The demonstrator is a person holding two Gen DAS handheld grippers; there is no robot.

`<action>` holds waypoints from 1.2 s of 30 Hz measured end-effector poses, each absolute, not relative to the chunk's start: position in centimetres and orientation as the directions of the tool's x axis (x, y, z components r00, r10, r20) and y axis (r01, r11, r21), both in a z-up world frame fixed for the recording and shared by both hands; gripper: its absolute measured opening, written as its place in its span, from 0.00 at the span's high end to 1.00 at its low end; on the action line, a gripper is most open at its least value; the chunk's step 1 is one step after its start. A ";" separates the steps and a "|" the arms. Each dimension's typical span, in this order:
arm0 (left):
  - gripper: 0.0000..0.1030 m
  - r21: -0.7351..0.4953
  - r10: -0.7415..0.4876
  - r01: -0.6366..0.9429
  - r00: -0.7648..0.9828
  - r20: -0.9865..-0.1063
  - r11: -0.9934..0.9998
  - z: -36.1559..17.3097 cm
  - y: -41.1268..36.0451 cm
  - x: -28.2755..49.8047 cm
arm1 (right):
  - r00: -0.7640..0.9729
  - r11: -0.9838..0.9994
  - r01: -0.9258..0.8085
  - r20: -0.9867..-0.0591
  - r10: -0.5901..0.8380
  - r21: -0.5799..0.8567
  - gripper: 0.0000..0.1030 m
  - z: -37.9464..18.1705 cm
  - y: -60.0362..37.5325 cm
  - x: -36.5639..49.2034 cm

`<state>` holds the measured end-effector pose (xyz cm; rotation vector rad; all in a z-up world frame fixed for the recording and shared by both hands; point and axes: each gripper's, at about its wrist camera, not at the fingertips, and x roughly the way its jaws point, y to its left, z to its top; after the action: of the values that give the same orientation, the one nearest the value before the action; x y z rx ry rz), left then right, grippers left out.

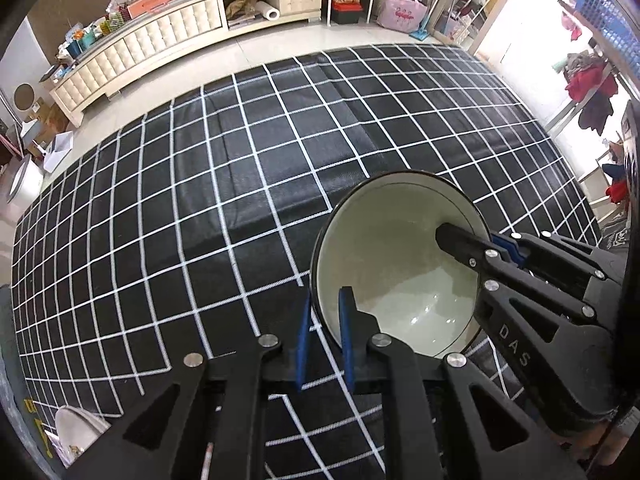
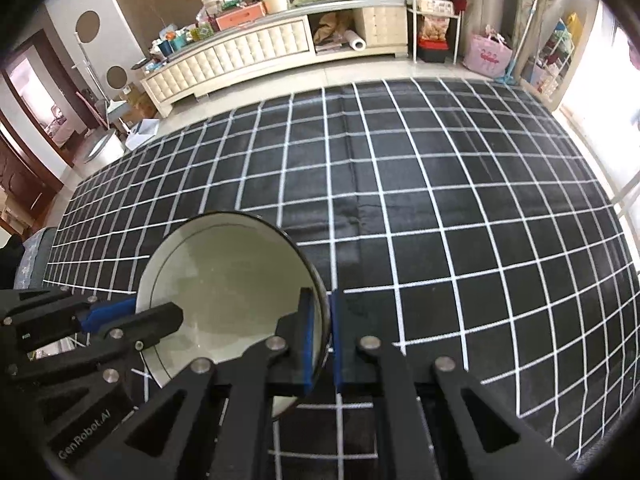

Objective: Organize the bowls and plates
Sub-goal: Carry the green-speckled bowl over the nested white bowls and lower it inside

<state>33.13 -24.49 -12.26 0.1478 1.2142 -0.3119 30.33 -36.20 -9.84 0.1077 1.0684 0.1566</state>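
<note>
Two grippers clamp one white bowl (image 1: pixel 400 264) from opposite sides, each with a blue-padded finger inside the wall and the other outside it. The bowl, dark along its rim and empty, sits over a black tablecloth (image 1: pixel 200 200) crossed by white grid lines; whether its base touches the cloth cannot be told. In the left wrist view the left gripper (image 1: pixel 326 344) pinches the bowl's near-left rim, its jaws drawn narrow around the wall, while the right gripper (image 1: pixel 486 246) reaches in from the right edge and bites the far-right rim. That gripper's black arm carries the letters "DAS" (the rest runs out of sight). In the right wrist view the right gripper (image 2: pixel 322 340) grips the bowl's right rim, and the left gripper (image 2: pixel 132 314) enters from the left, its side printed "GenRobot.AI" in white. Beyond the table stands a long cream tufted cabinet (image 2: pixel 256 52) piled with clutter, and a pink bag (image 2: pixel 490 58) bearing flamingo figures sits on the floor.
</note>
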 end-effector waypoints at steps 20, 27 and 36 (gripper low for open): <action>0.88 -0.075 -0.170 0.242 0.400 -0.901 0.967 -6.9 -15.5 24.6 | 0.517 0.976 -0.180 -0.832 0.203 0.126 0.90 -5.3 -29.1 24.4; 0.88 -0.075 -0.154 0.202 0.413 -0.898 0.977 -6.8 -11.9 22.4 | 0.514 0.968 -0.230 -0.832 0.210 0.102 0.90 -5.0 -25.5 23.0; 0.88 -0.090 -0.149 0.159 0.414 -0.898 0.983 -7.2 -7.7 19.6 | 0.490 0.957 -0.273 -0.843 0.223 0.094 0.90 -5.5 -21.5 21.4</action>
<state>19.55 -7.70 -7.17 0.0097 1.1270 -0.1935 21.41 -21.45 -5.45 -0.0547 1.0152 0.3015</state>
